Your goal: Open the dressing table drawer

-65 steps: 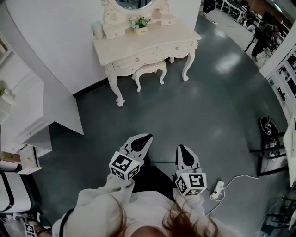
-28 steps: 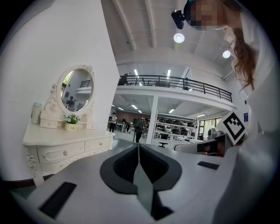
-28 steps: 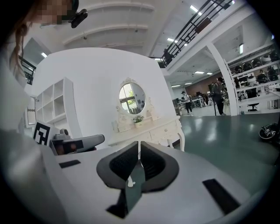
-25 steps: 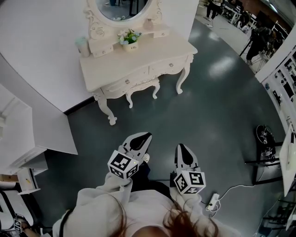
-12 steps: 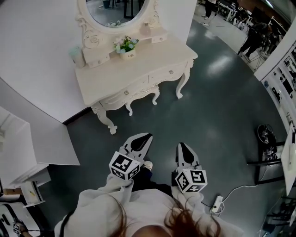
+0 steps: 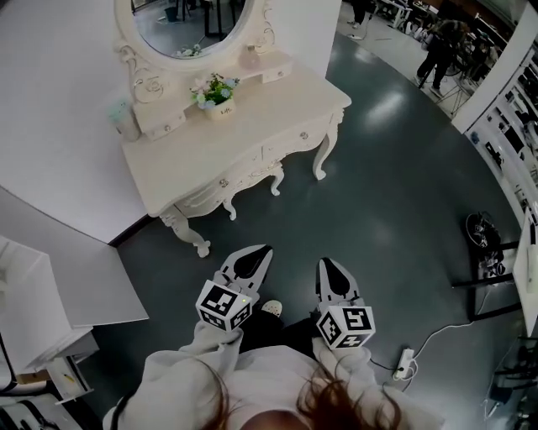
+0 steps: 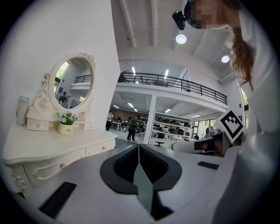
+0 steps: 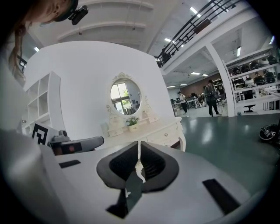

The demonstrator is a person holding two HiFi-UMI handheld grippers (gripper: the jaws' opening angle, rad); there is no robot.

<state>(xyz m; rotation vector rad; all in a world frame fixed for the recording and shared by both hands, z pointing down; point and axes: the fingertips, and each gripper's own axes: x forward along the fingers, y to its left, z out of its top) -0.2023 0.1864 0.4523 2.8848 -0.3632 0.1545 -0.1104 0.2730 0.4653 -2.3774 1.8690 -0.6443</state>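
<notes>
The cream dressing table [image 6: 252, 126] stands against the white wall, ahead and a little left of both grippers. Its front holds two shut drawers, a left drawer [image 6: 225, 182] and a right drawer [image 6: 301, 137], each with a small knob. My left gripper [image 6: 264, 250] and right gripper [image 6: 324, 263] are held side by side over the floor, well short of the table, both shut and empty. The left gripper view has the table [image 7: 52, 146] at its left, beyond the left gripper [image 7: 138, 147]. In the right gripper view the table [image 8: 151, 130] lies straight beyond the right gripper [image 8: 139, 144].
An oval mirror [image 6: 189, 25], a flower pot [image 6: 215, 94] and a cup [image 6: 124, 117] are on the table; a stool [image 6: 220, 201] is tucked under it. A white cabinet [image 6: 38, 311] is at the left, a power strip [image 6: 406, 363] and black stand [image 6: 487, 252] at the right.
The dressing table has come nearer and slid down and left in the head view as both grippers travelled toward it. Both stayed shut and side by side.
</notes>
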